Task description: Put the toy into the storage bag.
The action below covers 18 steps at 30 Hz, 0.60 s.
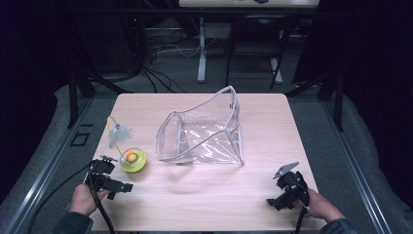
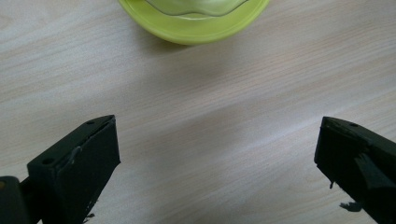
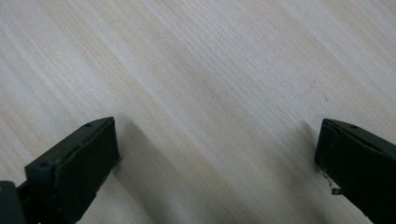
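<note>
Green toy point(image 2: 194, 21) cut off beyond left gripper point(image 2: 217, 154).

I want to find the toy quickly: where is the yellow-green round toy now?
In the high view, the yellow-green round toy lies at the table's left side, just beyond the left hand-held gripper and left of the clear plastic bag.

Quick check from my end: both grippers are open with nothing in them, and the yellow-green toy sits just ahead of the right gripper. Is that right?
One slip: the yellow-green toy sits just ahead of the left gripper, not the right gripper. The high view shows it, and the left gripper view has the toy's rim beyond its jaws. Both grippers are open with nothing in them, as you said.
</note>
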### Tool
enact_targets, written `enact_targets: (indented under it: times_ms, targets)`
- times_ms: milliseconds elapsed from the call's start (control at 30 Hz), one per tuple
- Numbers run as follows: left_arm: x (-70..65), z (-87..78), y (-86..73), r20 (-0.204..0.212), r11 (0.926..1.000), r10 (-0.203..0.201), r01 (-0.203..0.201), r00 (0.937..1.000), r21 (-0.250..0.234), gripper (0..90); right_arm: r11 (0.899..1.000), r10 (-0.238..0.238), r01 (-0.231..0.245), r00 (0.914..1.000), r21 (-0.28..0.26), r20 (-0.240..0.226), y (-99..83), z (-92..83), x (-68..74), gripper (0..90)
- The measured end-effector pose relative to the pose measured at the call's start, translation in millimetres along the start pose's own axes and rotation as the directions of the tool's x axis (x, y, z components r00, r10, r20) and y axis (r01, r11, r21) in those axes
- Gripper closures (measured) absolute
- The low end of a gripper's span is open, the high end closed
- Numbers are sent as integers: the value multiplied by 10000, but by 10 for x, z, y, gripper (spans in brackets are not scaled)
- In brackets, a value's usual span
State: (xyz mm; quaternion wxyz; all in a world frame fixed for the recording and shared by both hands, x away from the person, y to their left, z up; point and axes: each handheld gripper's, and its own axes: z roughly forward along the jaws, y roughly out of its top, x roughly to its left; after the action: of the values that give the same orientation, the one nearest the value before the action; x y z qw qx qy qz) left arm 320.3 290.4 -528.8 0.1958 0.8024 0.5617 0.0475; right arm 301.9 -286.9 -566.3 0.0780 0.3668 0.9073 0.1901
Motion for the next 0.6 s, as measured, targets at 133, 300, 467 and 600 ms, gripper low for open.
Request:
enact_targets:
  times_ms: [133, 300, 467, 600]
  targets:
    - [-7, -6, 4, -2, 10000, -34, 34, 10000, 6, 3, 10000, -9, 9, 10000, -17, 0, -2, 0, 0, 0]
    - [-30, -61, 6, 47, 9996, -145, 146, 9999, -254, 2, 10000, 39, -39, 10000, -10, -67, 2, 3, 4, 0]
    - [-67, -91, 9, -3, 9996, 43, -44, 10000, -267, 2, 10000, 31, -31, 10000, 1, -55, 1, 2, 4, 0]
    - [-94, -111, 16, 28, 9997, 92, -91, 10000, -247, 2, 10000, 34, -34, 10000, 1, -64, 3, 3, 4, 0]
